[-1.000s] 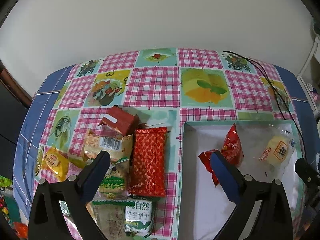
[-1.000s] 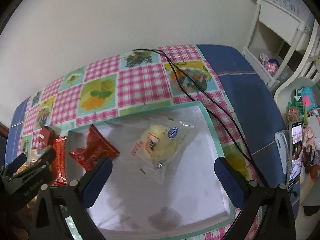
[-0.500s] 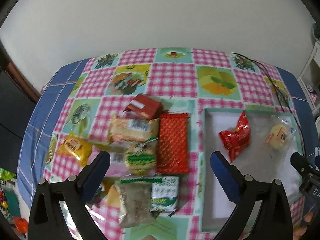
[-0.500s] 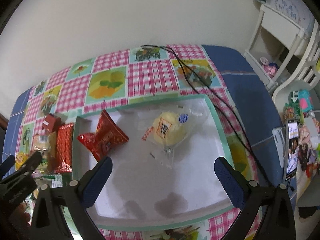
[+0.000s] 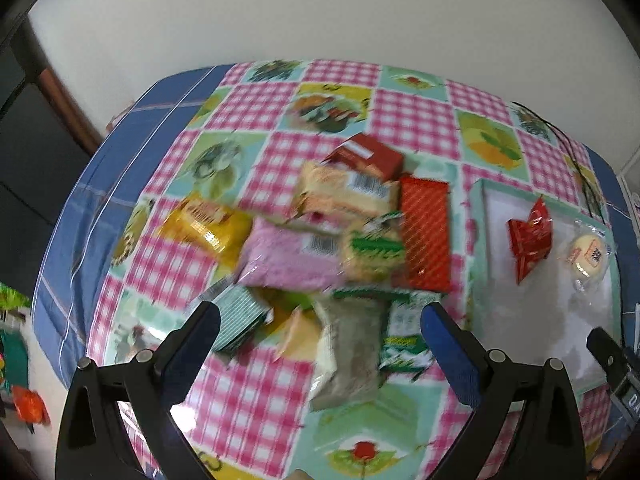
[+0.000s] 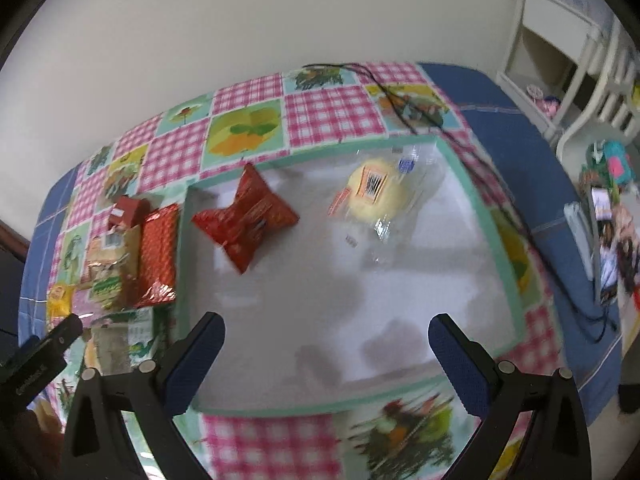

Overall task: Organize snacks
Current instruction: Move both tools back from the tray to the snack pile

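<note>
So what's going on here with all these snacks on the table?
A person is sorting snacks with a handheld gripper in each hand. Both the left gripper and right gripper are open and hold nothing. The tray holds two items, a red packet and a clear-wrapped bun. The snack pile sits beside the tray, under the left gripper.

Left black two-finger gripper with blue-padded fingertips (image 5: pixel 320 332): jaws spread wide, nothing between the pads, held above the surface and tilted downward. Its black body also shows at the lower left edge of the right wrist view (image 6: pixel 38 360).

Right black two-finger gripper with blue-padded fingertips (image 6: pixel 326 344): jaws spread wide, empty, held aloft and angled downward (its dark body tip enters the left wrist view at lower right (image 5: pixel 612 356)). The two grippers sit side by side.
</note>
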Motion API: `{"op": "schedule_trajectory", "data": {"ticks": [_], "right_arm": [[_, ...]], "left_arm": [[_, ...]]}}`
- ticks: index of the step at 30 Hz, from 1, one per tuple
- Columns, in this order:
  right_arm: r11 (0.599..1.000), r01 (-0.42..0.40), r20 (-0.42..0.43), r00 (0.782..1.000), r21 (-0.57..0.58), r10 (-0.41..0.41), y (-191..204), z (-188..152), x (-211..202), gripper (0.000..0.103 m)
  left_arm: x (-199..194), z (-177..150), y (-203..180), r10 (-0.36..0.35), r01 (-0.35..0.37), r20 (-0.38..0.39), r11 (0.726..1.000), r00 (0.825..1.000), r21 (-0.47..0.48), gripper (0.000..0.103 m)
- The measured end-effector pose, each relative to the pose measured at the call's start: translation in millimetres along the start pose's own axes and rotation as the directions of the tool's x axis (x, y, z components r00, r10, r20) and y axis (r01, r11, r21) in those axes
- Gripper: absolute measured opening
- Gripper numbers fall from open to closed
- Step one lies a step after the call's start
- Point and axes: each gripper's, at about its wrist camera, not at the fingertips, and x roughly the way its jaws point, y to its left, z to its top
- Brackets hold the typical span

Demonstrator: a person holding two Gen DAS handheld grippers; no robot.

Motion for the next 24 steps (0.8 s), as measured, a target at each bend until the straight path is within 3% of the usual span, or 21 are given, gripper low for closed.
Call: {"op": "schedule_trajectory", "data": {"ticks": [6, 10, 13, 19, 24], "right_arm": [[0.997, 0.001, 0.011, 1.000, -0.072, -0.001, 24.5, -32.9, -8.2, 0.103], [0.992, -0.084, -0.011, 0.996, -0.093, 0.084, 39.2, -51.4, -8.0, 0.103], [0.986, -0.132, -0.031, 0.991, -0.098, 0.130, 51.8, -62.2, -5.3, 0.103], [0.977, -0.181, -0.060, 0.983, -0.112, 0.175, 73.2, -66.1, 6.2, 0.103], [0.967, -0.227, -0.065, 0.973, -0.113, 0.221, 91.4, -62.4, 13.8, 0.103]], "left_arm": [[1.9, -20.8, 26.9, -0.002, 0.001, -0.028, 0.999, 1.000, -0.045, 0.100], [0.1, -26.5, 42.0, 0.012, -0.013, -0.009, 0.998, 1.000, -0.069, 0.100], [8.0, -30.6, 51.3, 0.029, -0.032, -0.037, 0.996, 0.999, -0.083, 0.100], [16.8, -31.1, 62.5, 0.025, -0.032, -0.056, 0.992, 0.998, -0.119, 0.100], [16.1, -24.0, 68.7, 0.044, -0.046, -0.024, 0.993, 0.999, -0.113, 0.100]]}}
